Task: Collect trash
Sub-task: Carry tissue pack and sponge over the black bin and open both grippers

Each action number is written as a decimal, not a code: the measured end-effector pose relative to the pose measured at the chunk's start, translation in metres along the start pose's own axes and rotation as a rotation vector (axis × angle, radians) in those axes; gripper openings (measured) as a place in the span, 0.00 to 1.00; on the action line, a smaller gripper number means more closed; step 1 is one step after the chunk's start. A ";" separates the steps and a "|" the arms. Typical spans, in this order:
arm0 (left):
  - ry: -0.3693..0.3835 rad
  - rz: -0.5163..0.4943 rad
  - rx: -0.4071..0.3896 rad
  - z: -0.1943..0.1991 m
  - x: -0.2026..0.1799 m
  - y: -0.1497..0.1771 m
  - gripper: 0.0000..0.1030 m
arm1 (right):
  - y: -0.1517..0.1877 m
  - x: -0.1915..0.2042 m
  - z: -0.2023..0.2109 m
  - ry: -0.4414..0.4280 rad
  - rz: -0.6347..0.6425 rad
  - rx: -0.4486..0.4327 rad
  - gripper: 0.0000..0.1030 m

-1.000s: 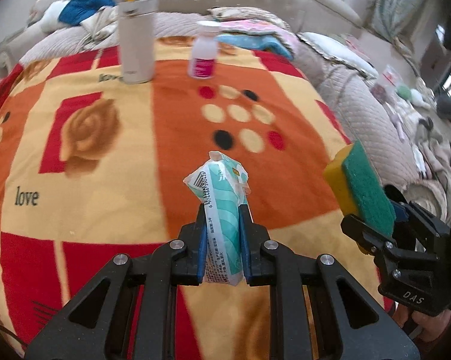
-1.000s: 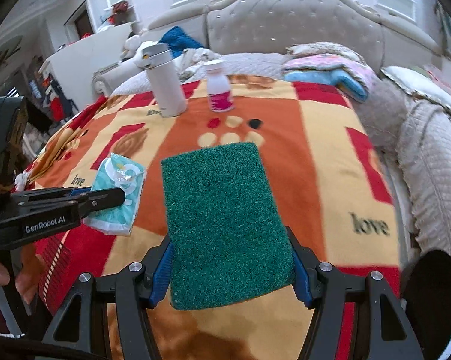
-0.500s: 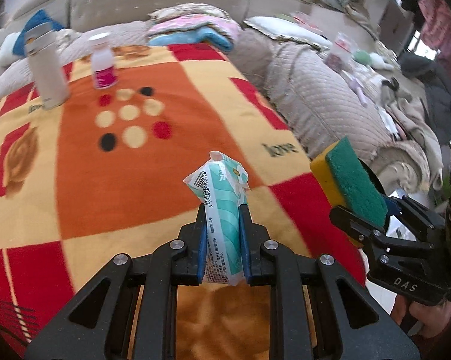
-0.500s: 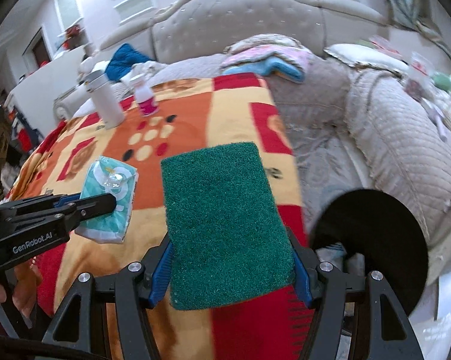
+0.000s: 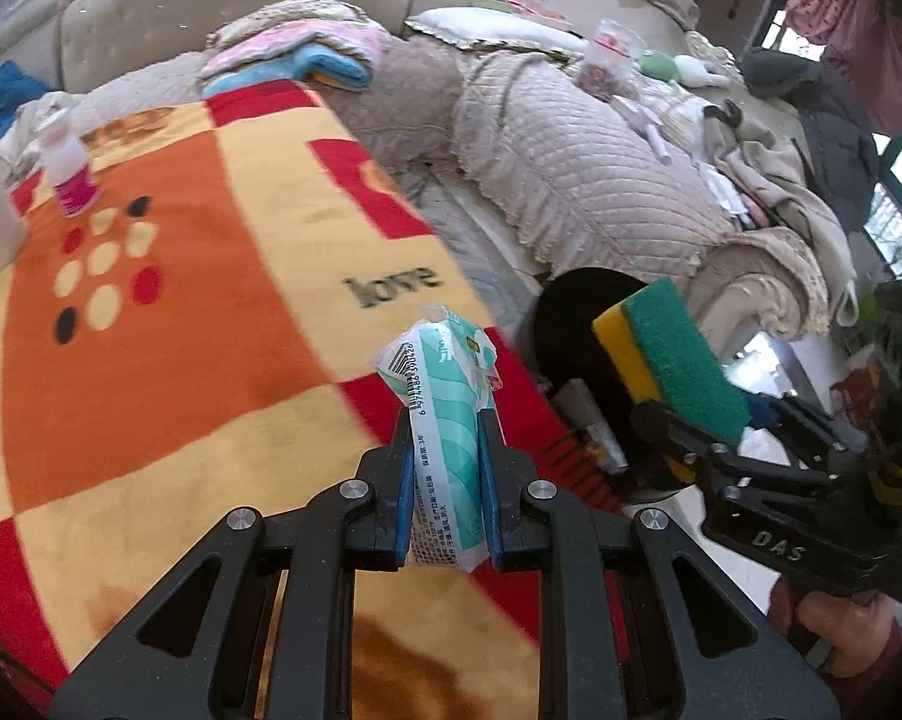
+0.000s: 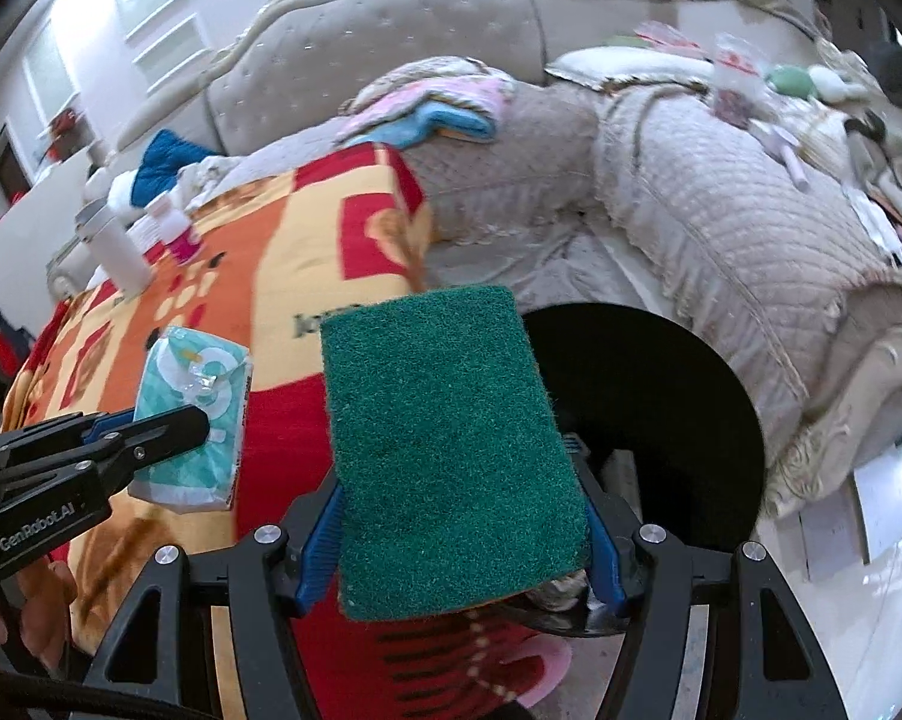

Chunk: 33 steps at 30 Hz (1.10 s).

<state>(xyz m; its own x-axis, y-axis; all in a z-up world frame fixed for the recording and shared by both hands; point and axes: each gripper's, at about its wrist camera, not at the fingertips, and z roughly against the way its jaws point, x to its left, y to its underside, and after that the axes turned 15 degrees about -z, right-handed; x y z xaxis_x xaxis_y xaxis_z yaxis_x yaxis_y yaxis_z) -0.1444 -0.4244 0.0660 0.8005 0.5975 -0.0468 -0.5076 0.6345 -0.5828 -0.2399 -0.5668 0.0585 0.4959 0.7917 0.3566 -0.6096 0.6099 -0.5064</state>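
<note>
Two grippers are loaded: the left gripper (image 5: 446, 468) pinches a teal tissue packet (image 5: 444, 414) upright between its fingers, and the right gripper (image 6: 460, 516) clamps a green scouring sponge (image 6: 451, 450) by its edges. Both hang over the edge of the orange patterned blanket (image 5: 180, 312). From the sponge, a black bin (image 6: 661, 420) sits at three o'clock, partly behind it; the white flask (image 6: 114, 246) and pink-labelled bottle (image 6: 177, 231) stand near ten o'clock.

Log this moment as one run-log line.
left tongs: shut on tissue packet | right tongs: shut on green sponge | black bin: beside blanket, ahead of sponge
</note>
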 end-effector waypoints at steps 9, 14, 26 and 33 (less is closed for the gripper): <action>0.070 -0.018 0.024 -0.032 -0.028 -0.014 0.16 | -0.003 -0.036 -0.009 0.040 -0.064 0.014 0.62; 0.093 -0.017 0.046 -0.046 -0.032 -0.016 0.16 | -0.005 -0.051 -0.014 0.051 -0.100 0.021 0.62; 0.123 -0.040 0.054 -0.064 -0.045 -0.028 0.16 | -0.011 -0.068 -0.022 0.048 -0.148 0.025 0.63; 0.144 -0.043 0.060 -0.071 -0.046 -0.030 0.16 | -0.015 -0.078 -0.025 0.048 -0.189 0.025 0.63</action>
<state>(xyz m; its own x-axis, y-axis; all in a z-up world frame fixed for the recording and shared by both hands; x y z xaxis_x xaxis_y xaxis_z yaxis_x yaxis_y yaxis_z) -0.1433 -0.5057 0.0283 0.8571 0.4955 -0.1413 -0.4868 0.6889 -0.5371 -0.2542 -0.6389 0.0187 0.6317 0.6608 0.4052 -0.5176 0.7487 -0.4141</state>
